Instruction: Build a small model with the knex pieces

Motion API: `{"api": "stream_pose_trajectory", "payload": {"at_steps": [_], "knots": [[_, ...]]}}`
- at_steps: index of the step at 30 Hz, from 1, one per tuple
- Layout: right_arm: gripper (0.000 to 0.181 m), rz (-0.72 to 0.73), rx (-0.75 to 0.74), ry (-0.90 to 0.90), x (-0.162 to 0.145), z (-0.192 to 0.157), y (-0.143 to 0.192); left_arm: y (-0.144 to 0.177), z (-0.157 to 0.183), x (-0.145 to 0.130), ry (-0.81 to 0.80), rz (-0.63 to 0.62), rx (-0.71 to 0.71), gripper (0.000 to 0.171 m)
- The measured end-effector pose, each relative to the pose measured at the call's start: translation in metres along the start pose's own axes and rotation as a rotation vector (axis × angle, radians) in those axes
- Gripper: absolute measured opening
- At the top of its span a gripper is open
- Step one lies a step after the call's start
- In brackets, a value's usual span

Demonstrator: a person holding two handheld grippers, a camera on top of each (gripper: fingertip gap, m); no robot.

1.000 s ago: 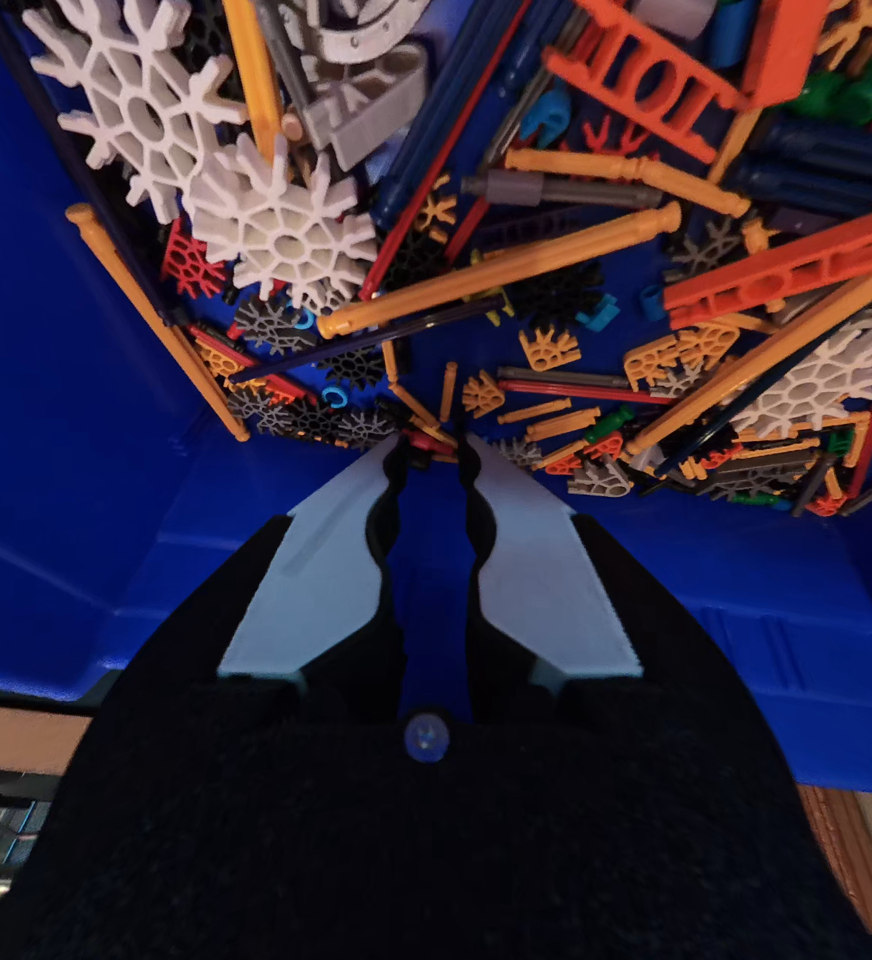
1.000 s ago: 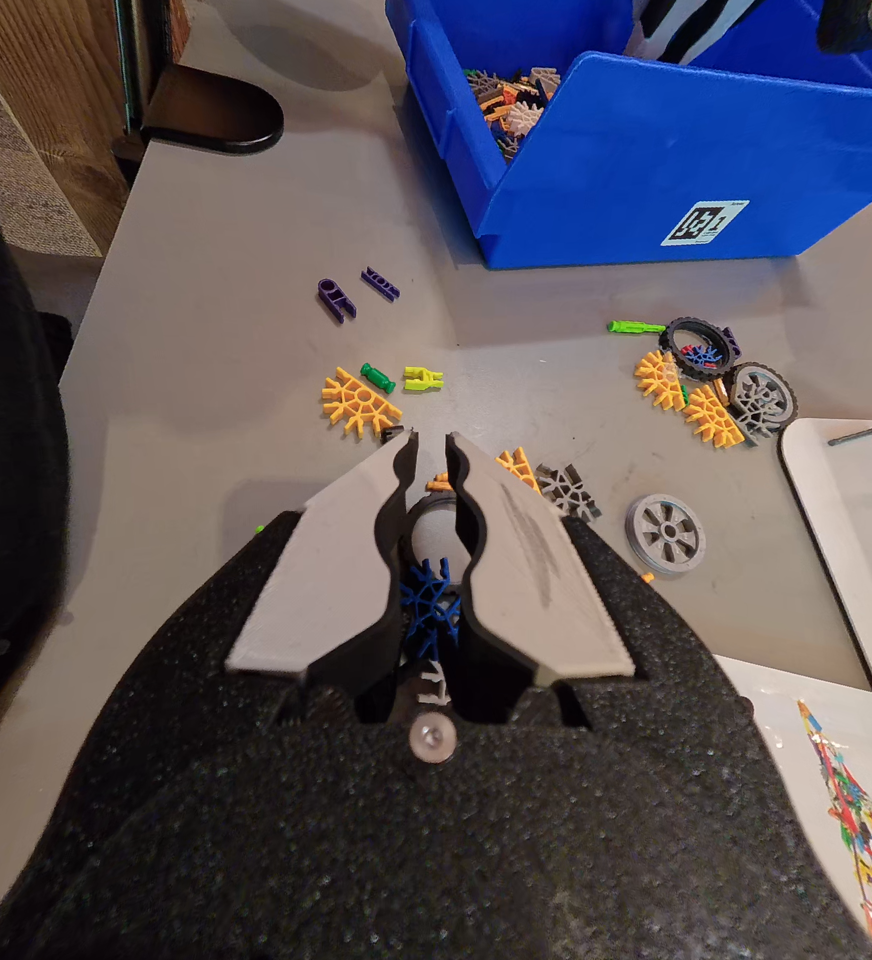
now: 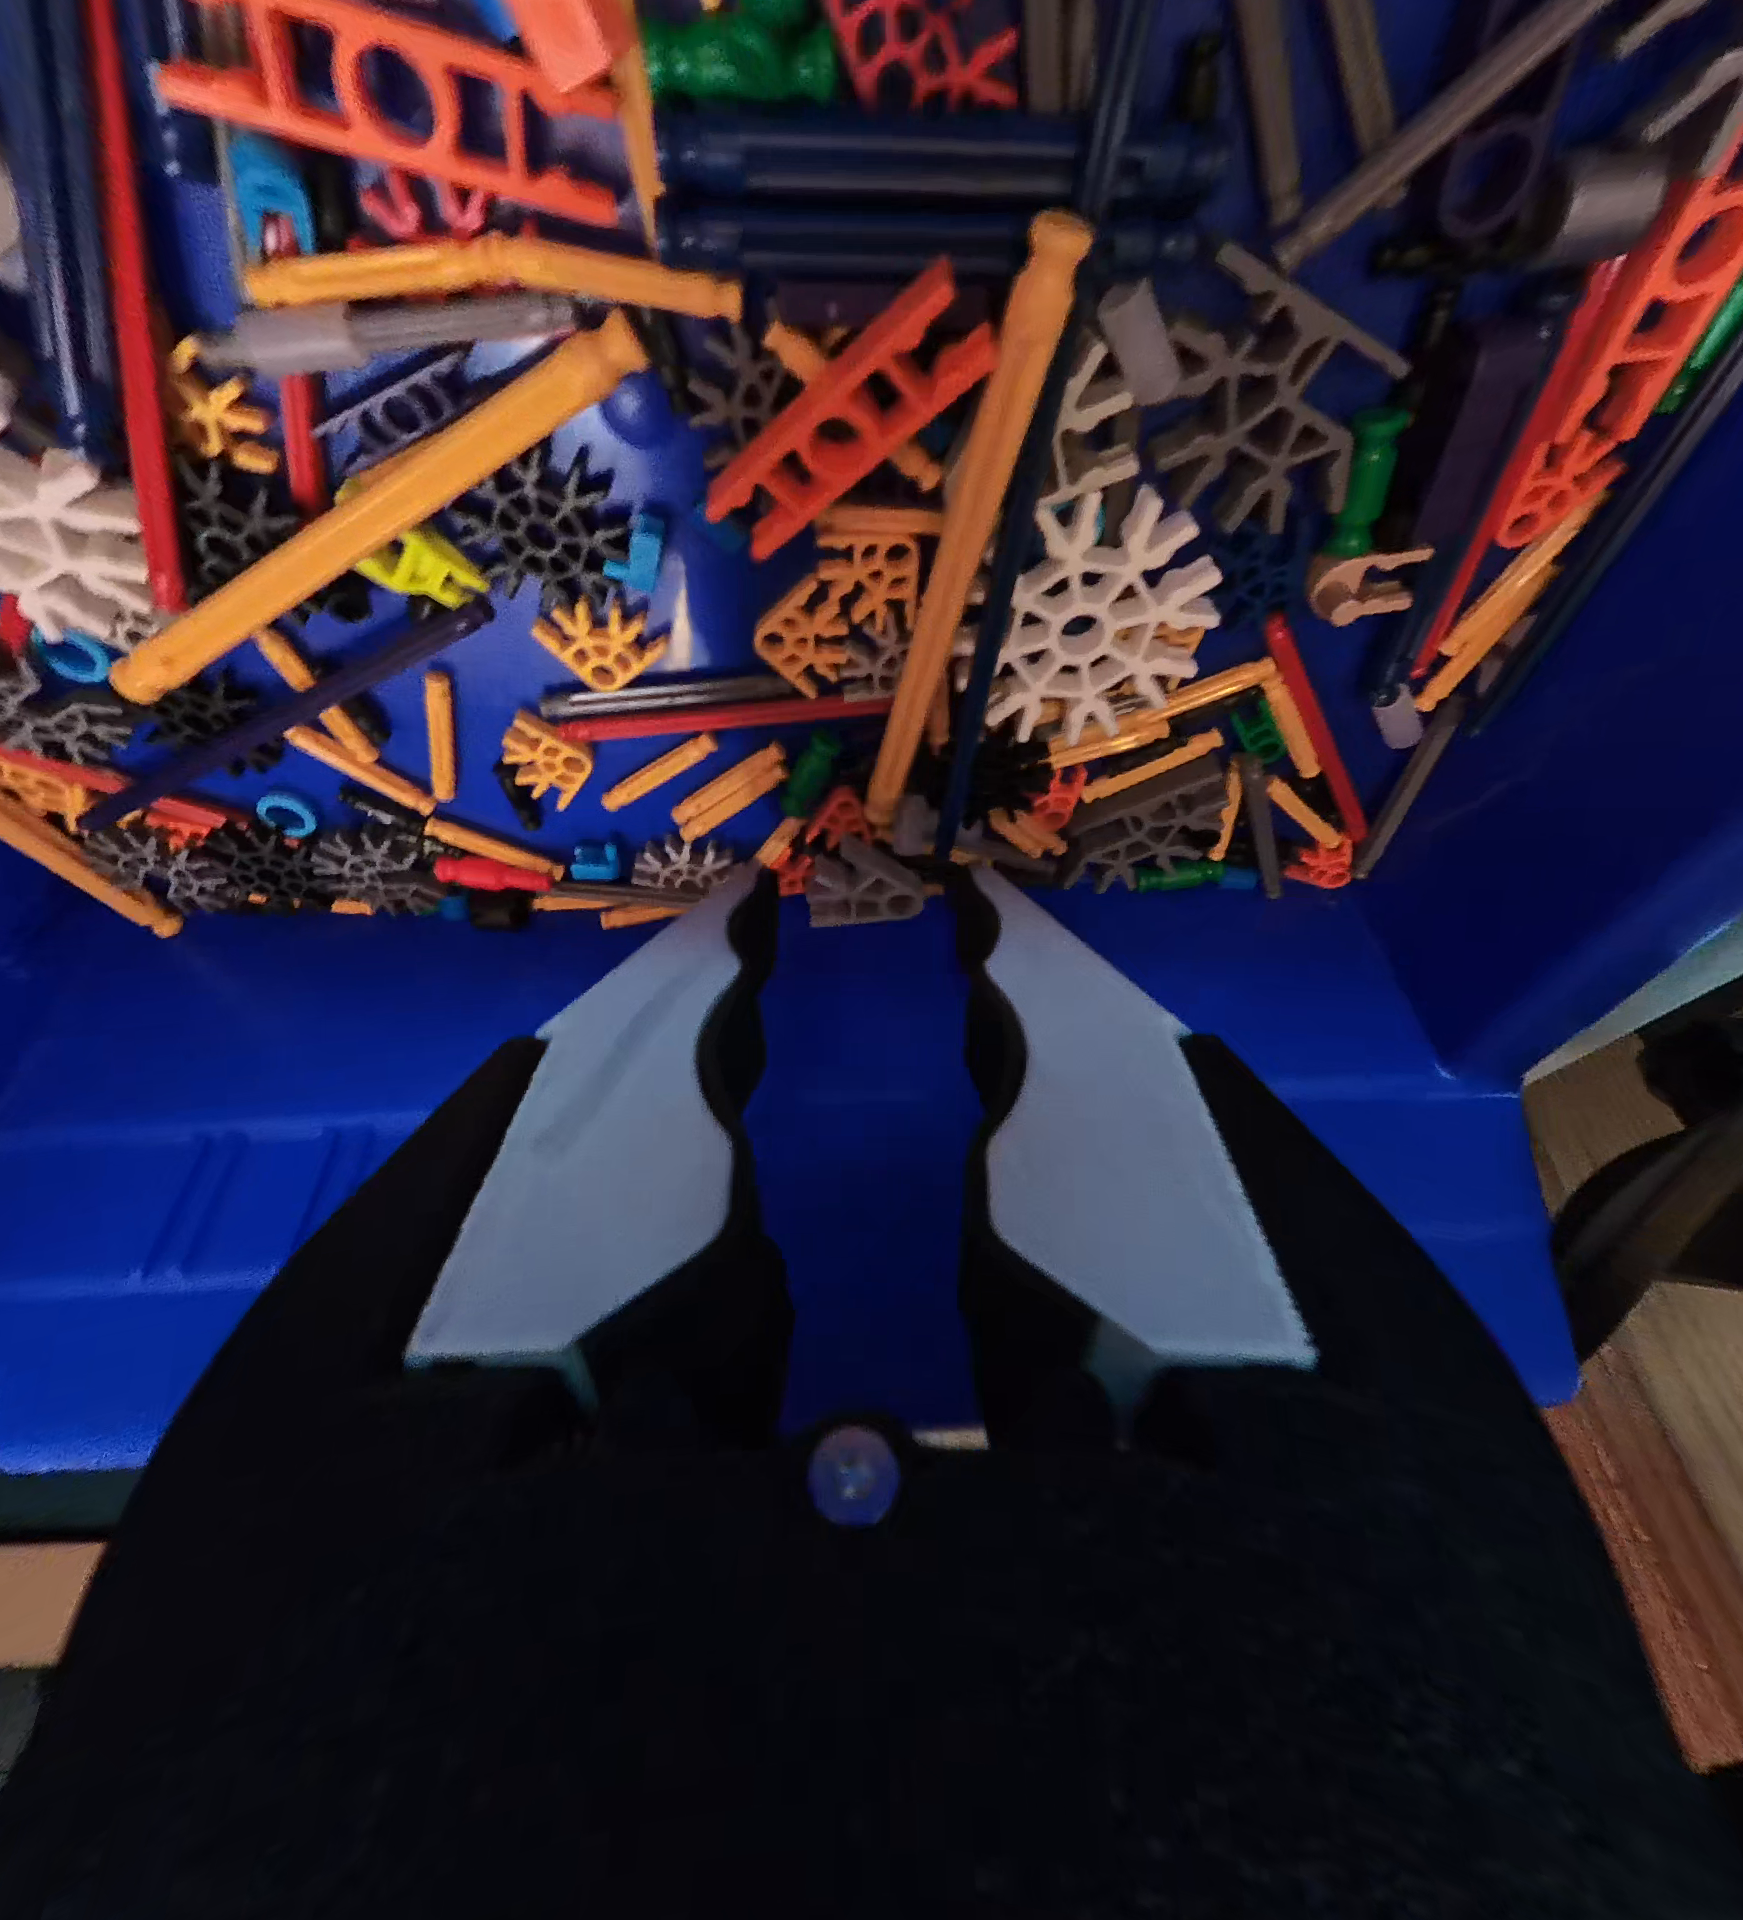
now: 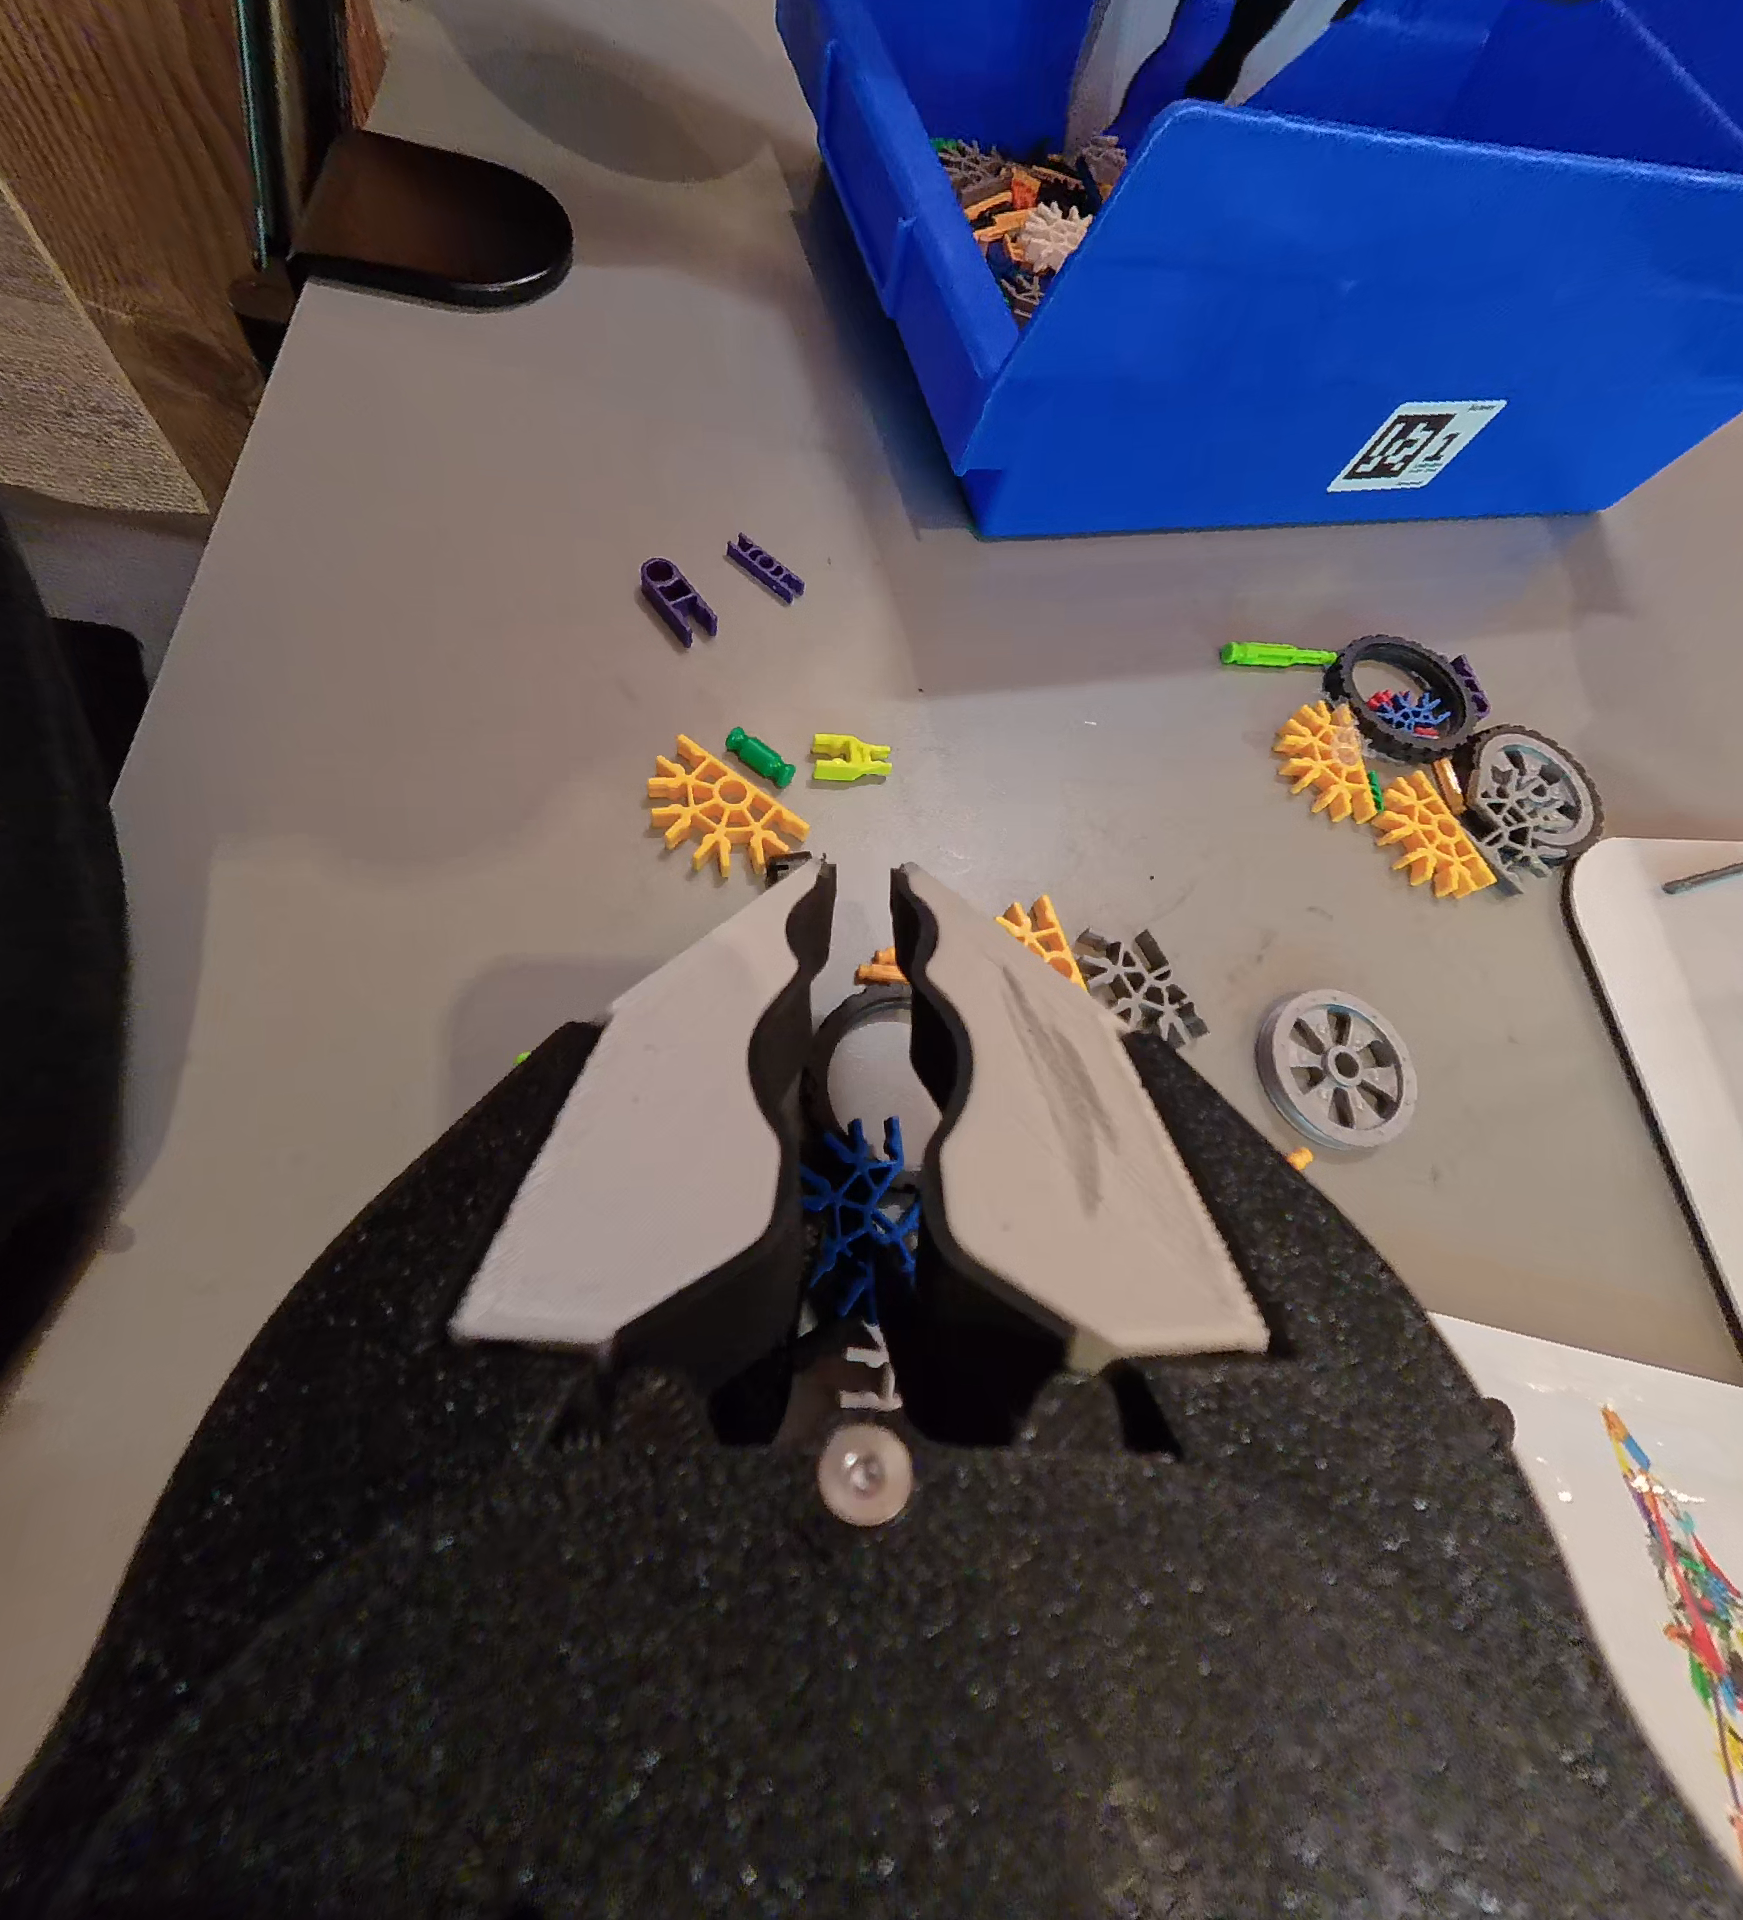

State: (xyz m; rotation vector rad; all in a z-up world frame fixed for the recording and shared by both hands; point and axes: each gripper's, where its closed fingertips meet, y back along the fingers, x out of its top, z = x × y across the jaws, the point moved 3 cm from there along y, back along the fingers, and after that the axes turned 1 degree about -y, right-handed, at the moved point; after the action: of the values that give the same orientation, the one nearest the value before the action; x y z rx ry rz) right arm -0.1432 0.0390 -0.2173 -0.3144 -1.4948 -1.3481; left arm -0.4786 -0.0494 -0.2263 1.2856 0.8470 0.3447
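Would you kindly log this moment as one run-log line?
left gripper: open, in blue bin over grey connector | right gripper: shut on black tyre, above table

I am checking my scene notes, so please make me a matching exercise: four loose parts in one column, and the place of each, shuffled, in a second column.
1 lone grey wheel
2 blue connector
3 white snowflake connector
4 purple pieces

A inside the blue bin
B on the table, left of the bin
C between the fingers of the right claw
D on the table, right of the right claw

Pairs: 1-D, 2-C, 3-A, 4-B.
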Motion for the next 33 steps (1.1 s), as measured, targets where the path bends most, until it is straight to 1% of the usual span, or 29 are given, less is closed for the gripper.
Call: {"api": "stream_pose_trajectory", "payload": {"at_steps": [5, 7, 11, 15, 20, 23, 24, 26, 30, 33], "knots": [[0.009, 0.001, 0.0, -0.001, 0.0, 0.0, 0.0, -0.006, 0.003, 0.007, -0.018, 0.009, 0.011, 0.025], [0.009, 0.002, 0.0, -0.001, 0.0, 0.0, 0.0, -0.005, 0.0, 0.01, -0.02, 0.02, 0.042, 0.014], [0.009, 0.004, 0.0, 0.0, 0.001, 0.0, 0.001, -0.004, -0.007, 0.014, -0.029, 0.044, 0.079, 0.005], [0.009, 0.003, 0.001, -0.001, 0.001, 0.0, 0.001, 0.006, -0.019, 0.018, -0.008, 0.092, 0.105, 0.004], [0.009, 0.002, -0.001, -0.002, 0.0, 0.001, 0.0, 0.022, -0.054, 0.022, 0.109, 0.18, 0.196, 0.005], [0.009, 0.005, -0.001, -0.003, 0.0, 0.001, 0.001, 0.022, -0.059, 0.014, 0.123, 0.144, 0.201, 0.015], [0.009, 0.005, -0.001, -0.003, 0.0, 0.001, 0.001, 0.022, -0.056, 0.011, 0.126, 0.135, 0.181, 0.018], [0.009, 0.007, 0.001, -0.004, 0.001, 0.001, 0.001, 0.02, -0.04, 0.005, 0.128, 0.102, 0.084, 0.03], [0.009, 0.007, 0.002, -0.005, 0.001, 0.001, 0.001, 0.011, -0.02, -0.006, 0.068, 0.005, 0.019, 0.033], [0.009, 0.007, 0.0, -0.004, 0.001, 0.001, 0.001, 0.002, -0.009, -0.004, 0.024, -0.048, 0.002, 0.03]]}}
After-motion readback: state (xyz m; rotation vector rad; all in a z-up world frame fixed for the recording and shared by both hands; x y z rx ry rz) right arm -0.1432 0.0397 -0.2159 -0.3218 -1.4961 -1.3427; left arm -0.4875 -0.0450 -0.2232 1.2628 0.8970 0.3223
